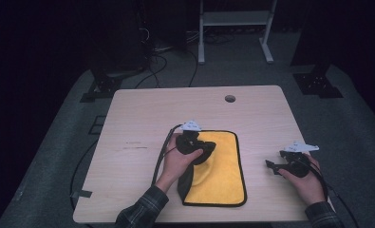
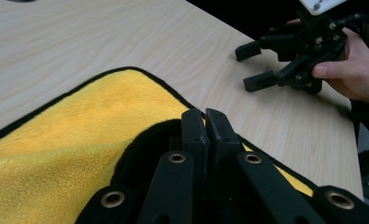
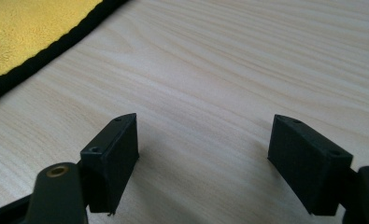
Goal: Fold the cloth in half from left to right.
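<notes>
Folding of a yellow plush cloth with black bound edging (image 1: 223, 166) is taken as the work in hand. The cloth lies on the pale wood-grain table (image 1: 142, 118), near the front edge, slightly right of centre.

Left gripper (image 1: 203, 151) — jaws pressed together, pinching a lifted part of the cloth's left side; in the left gripper view a dark fold (image 2: 145, 149) rises against the closed jaws, with yellow pile spread beneath. The black underside is turned up along the near-left part of the cloth, so a fold is judged begun, not finished.

Right gripper (image 1: 276, 165) — jaws spread, nothing between them, resting on bare table well to the right of the cloth; in its own view only the cloth's black edge (image 3: 51, 46) appears at far left.

Left to do, by judgement: carrying the pinched part across, laying it flat, releasing.
</notes>
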Demonstrator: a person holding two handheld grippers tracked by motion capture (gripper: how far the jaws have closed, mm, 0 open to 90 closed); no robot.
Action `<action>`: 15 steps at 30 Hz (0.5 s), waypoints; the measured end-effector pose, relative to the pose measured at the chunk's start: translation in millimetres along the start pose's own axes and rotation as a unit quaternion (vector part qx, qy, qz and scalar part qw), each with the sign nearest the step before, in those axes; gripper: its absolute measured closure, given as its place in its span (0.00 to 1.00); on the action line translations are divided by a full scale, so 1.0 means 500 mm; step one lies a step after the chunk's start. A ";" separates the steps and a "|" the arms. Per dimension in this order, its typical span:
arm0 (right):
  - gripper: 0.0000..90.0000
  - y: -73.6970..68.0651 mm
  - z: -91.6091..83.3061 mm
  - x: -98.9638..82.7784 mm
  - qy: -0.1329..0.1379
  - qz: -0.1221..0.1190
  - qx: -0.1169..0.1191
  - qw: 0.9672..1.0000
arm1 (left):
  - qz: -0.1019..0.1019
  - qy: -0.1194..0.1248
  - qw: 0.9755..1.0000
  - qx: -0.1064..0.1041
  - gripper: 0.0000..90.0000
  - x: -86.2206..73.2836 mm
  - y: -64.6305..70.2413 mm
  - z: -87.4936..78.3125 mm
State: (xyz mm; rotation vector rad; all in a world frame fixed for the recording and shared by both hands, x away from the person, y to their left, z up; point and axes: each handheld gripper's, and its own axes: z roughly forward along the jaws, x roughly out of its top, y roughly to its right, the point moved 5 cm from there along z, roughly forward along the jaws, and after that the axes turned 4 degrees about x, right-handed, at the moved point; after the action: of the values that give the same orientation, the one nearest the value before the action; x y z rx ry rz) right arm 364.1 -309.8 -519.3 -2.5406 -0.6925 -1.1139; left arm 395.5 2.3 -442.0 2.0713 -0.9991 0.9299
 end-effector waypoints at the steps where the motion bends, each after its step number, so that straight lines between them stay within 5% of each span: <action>1: 0.26 0.000 0.000 0.000 0.000 0.000 0.000 1.000 | 0.000 -0.002 1.000 -0.003 0.97 0.001 0.004 0.009; 15: 0.25 -0.001 0.000 0.000 0.000 -0.002 0.002 1.000 | -0.007 -0.029 0.999 -0.029 0.97 -0.003 0.024 0.114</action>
State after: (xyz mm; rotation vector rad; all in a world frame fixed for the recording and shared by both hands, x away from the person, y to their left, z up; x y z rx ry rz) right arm 364.2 -309.5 -519.4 -2.5377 -0.6983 -1.1118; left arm 402.5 -47.6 -471.0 2.0648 -1.0280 0.8265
